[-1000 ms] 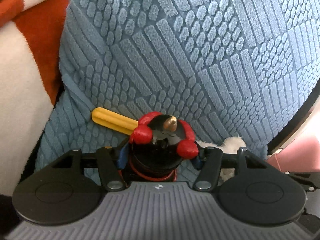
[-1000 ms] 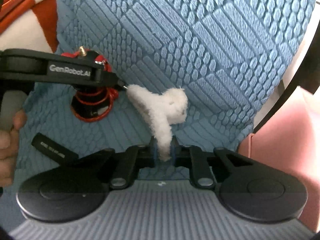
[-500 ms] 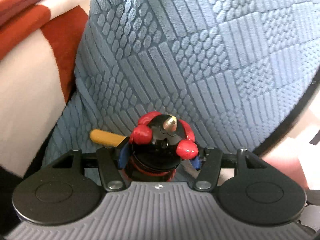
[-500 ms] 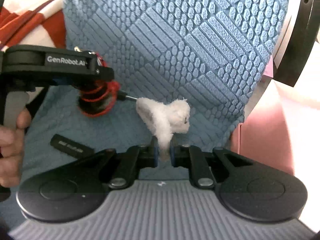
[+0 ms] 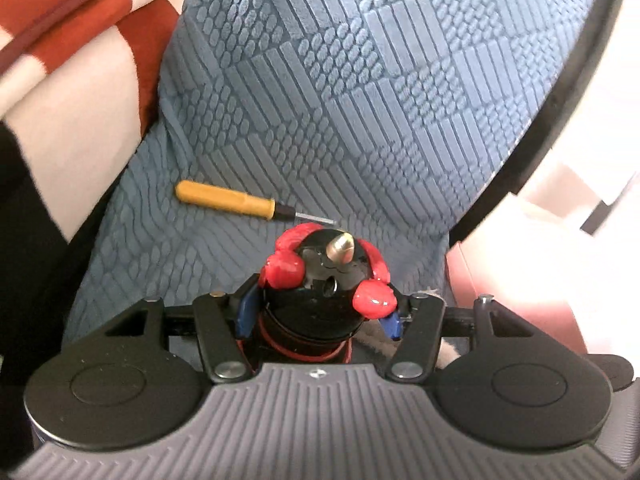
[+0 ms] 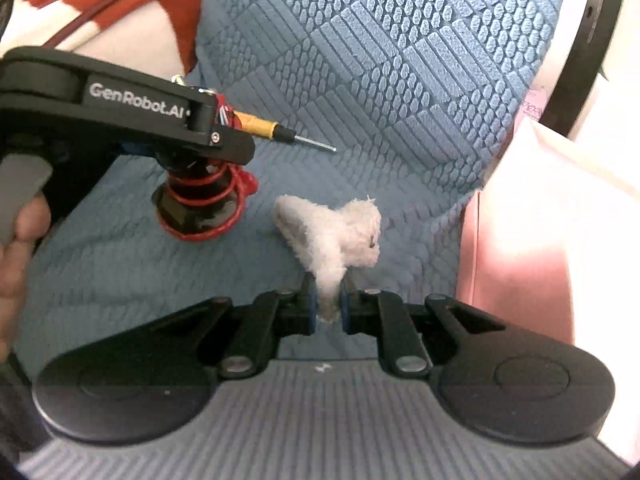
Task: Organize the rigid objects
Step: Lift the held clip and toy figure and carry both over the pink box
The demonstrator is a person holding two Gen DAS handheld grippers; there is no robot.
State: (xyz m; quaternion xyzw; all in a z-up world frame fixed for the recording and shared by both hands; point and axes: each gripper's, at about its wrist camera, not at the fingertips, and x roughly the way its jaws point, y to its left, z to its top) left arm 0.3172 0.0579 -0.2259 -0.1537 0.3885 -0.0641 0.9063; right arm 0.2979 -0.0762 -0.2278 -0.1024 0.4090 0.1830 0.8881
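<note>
My left gripper (image 5: 320, 316) is shut on a black round motor (image 5: 320, 300) with red wire coils and a brass tip, held above the blue cushion. The right wrist view shows the same motor (image 6: 200, 204) hanging under the left gripper's arm (image 6: 132, 116). My right gripper (image 6: 328, 304) is shut on the leg of a small white fluffy toy (image 6: 336, 232), also lifted off the cushion. A yellow-handled screwdriver (image 5: 232, 200) lies on the cushion beyond the motor, its metal tip pointing right; the screwdriver (image 6: 276, 132) is partly hidden behind the left gripper in the right wrist view.
The blue textured cushion (image 5: 360, 100) fills the seat and back. A red-and-white blanket (image 5: 60, 40) lies at the left. A black frame edge (image 5: 560, 92) and a pink surface (image 6: 540, 220) border the cushion on the right. A person's hand (image 6: 16, 232) holds the left gripper's handle.
Both grippers have lifted and pulled back with the motor and the fluffy toy still held. The screwdriver, half hidden by the motor before, now lies fully exposed.
</note>
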